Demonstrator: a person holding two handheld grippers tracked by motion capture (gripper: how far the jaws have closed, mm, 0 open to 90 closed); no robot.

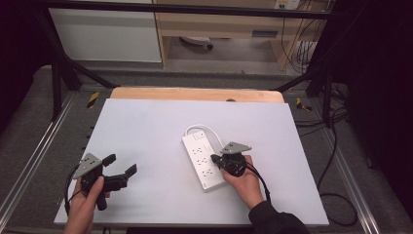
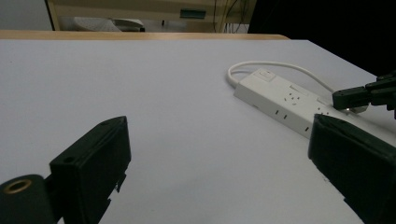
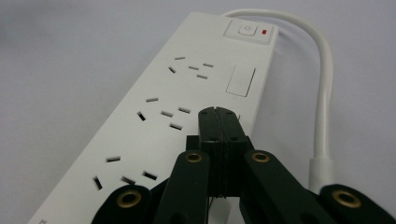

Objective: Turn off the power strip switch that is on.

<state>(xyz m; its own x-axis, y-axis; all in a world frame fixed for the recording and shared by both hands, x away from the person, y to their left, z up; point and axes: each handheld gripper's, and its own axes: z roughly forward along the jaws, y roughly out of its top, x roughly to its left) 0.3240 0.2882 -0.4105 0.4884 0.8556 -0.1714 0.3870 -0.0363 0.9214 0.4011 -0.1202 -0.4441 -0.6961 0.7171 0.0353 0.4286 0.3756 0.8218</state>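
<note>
A white power strip [image 1: 200,161] lies on the white table top [image 1: 146,126], right of centre, with its cable [image 1: 204,128] looping at the far end. Up close in the right gripper view, the strip [image 3: 159,109] has several socket groups, a switch [image 3: 247,31] with a red mark, and the cable [image 3: 324,88] along its right side. My right gripper [image 3: 218,113] is shut with nothing between its jaws, its tips just over the strip's top near the right edge [image 1: 214,159]. My left gripper [image 1: 120,164] stands wide open and empty near the front left [image 2: 219,158], well apart from the strip [image 2: 280,100].
A wooden strip [image 1: 195,93] runs along the table's far edge. Black frame posts [image 1: 56,83] stand at both back corners, and cables [image 1: 336,195] lie on the floor to the right. Bare table top stretches between my left gripper and the strip.
</note>
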